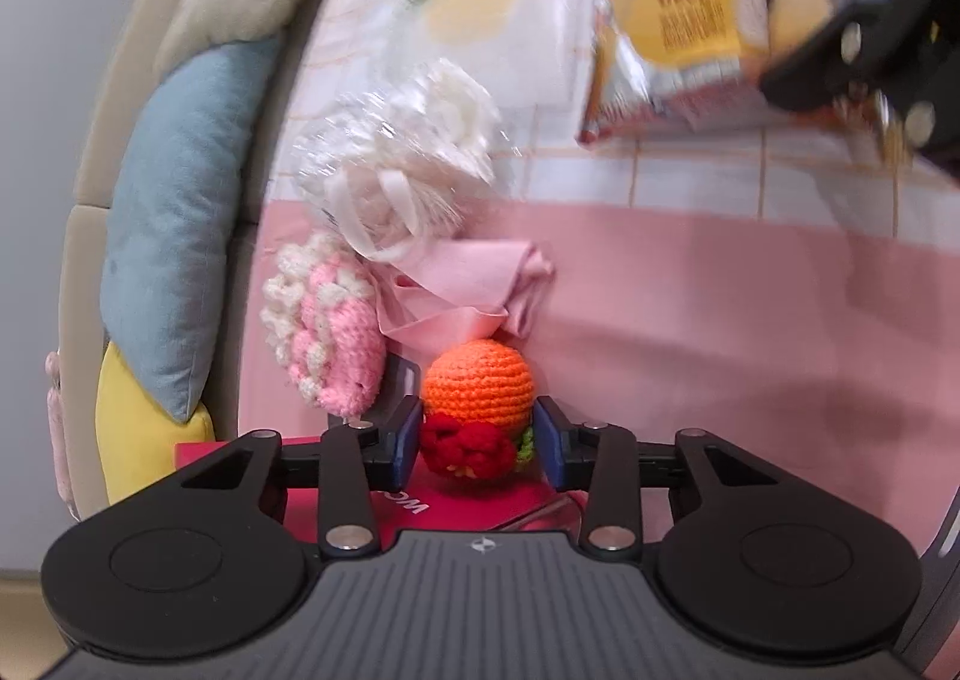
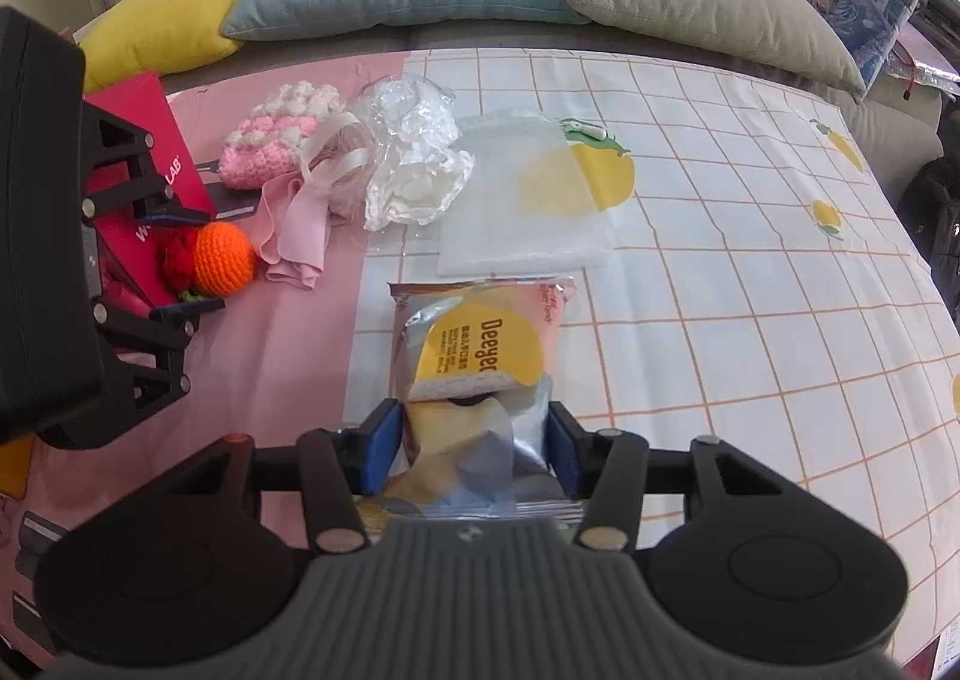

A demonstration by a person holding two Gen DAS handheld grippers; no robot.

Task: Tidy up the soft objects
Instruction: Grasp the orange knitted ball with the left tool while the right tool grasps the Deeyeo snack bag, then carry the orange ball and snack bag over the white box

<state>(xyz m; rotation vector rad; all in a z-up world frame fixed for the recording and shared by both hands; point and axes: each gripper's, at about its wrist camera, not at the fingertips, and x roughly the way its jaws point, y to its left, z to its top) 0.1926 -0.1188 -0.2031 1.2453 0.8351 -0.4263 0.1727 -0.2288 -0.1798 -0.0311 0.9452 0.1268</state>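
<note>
Both tongs [image 1: 477, 443] [image 2: 474, 443] angled downward, half-closed.

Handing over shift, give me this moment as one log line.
left gripper: around orange crochet ball, grip unclear | right gripper: shut on snack packet | stage: picking

A knobbly crocheted yarn ball [image 1: 478, 380], orange and red, lies on a glossy red card box [image 2: 144, 140]. Just behind the ball lie smooth pink cloth [image 1: 480, 284], a bobbled pink-and-white knit [image 1: 327, 332] and crinkled clear plastic wrap [image 1: 402, 140]; farther off, a shiny foil snack packet [image 2: 480, 332] rests on matt printed cotton sheet [image 2: 750, 260].
</note>
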